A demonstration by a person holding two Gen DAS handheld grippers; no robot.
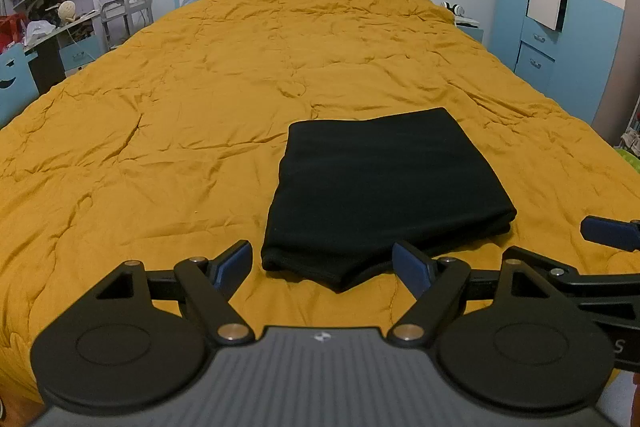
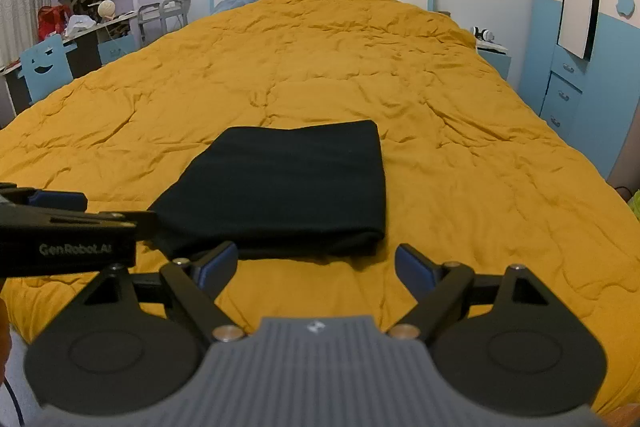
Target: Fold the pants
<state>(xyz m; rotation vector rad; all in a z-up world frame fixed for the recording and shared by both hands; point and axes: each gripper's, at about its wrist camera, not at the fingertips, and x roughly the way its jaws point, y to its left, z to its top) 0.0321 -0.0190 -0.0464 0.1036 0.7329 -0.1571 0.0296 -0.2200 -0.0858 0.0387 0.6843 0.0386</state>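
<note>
We see the black pants (image 1: 384,195) folded into a compact stack on the yellow quilt (image 1: 180,107), just ahead of our 2 grippers, left gripper (image 1: 322,265) and right gripper (image 2: 316,265), both spread wide and empty. Soft, light, probably several layers; we'd pinch the near edge.

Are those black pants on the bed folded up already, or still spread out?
Folded. The black pants lie as a compact, layered rectangle on the yellow quilt, with no legs trailing out.
</note>
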